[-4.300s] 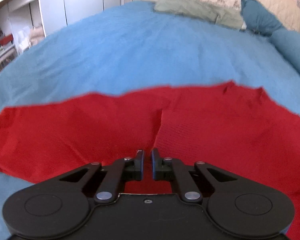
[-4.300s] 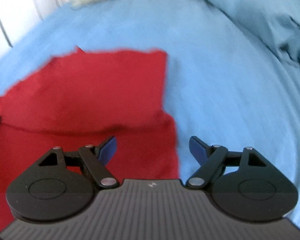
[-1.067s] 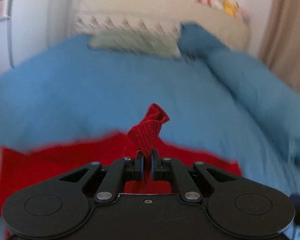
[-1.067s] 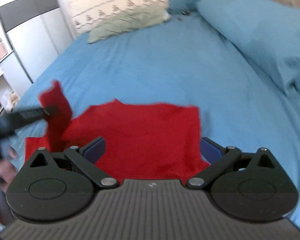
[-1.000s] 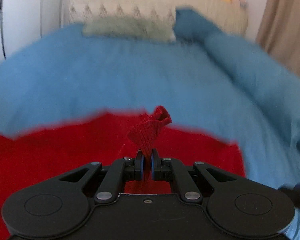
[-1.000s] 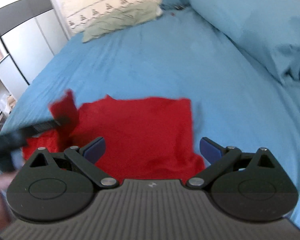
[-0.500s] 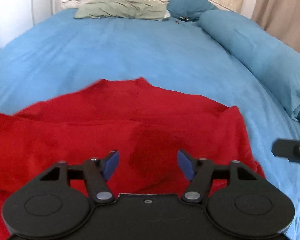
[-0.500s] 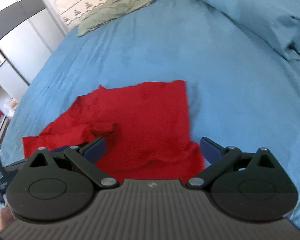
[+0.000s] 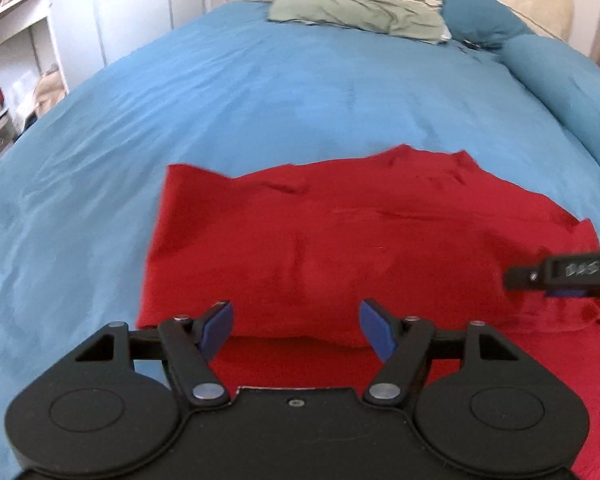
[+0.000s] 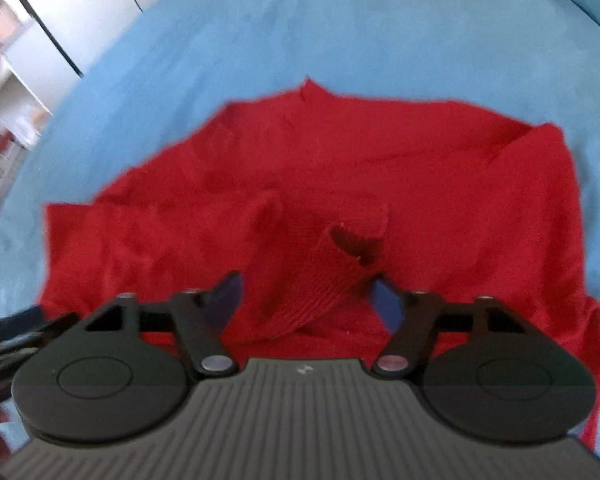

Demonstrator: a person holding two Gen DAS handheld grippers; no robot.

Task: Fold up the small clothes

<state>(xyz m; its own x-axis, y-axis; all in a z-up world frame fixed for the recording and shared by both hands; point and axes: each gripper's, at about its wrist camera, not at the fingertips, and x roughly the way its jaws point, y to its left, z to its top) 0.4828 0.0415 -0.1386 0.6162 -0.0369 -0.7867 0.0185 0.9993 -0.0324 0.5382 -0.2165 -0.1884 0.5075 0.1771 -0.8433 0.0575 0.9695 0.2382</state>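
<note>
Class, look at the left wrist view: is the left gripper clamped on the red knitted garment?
No: the left gripper stands wide open above the red knitted garment, its blue-padded fingers holding nothing.

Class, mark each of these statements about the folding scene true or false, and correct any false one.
1. The left tool is open and holds nothing. True.
2. The red knitted garment lies on a white bedsheet. False: the bed cover under it is blue.
3. A ribbed cuff of the sleeve lies between the fingers of the right tool. True.
4. The right tool is clamped shut on the garment. False: its fingers stand apart.
5. A grey-green pillow lies at the far end of the bed. True.
</note>
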